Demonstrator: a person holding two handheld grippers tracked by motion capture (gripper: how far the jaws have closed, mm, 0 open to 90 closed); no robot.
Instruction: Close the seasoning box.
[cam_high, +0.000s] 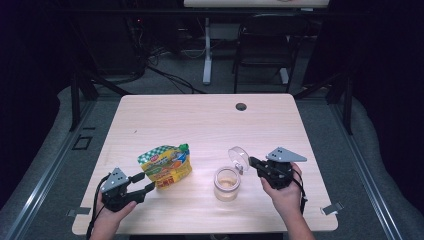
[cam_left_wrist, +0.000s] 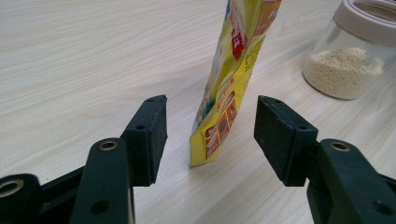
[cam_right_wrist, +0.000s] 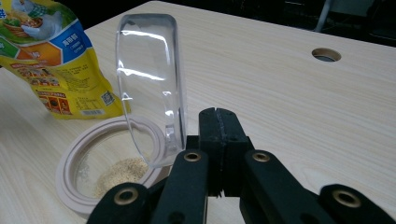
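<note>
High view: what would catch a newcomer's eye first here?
The bright yellow pouch with a green cap stands left of centre on the table; the left gripper has its jaws open on either side of the pouch's lower edge without touching it. To its right sits the open jar with pale grains at the bottom, and just beyond it the right gripper holds up the clear lid.

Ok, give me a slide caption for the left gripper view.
Open left tool straddling the bottom corner of an upright yellow pouch, with a jar of pale grains beyond.

Left tool (cam_left_wrist: 210, 135) open round yellow pouch (cam_left_wrist: 229, 84) edge, jar (cam_left_wrist: 348, 60) nearby.
</note>
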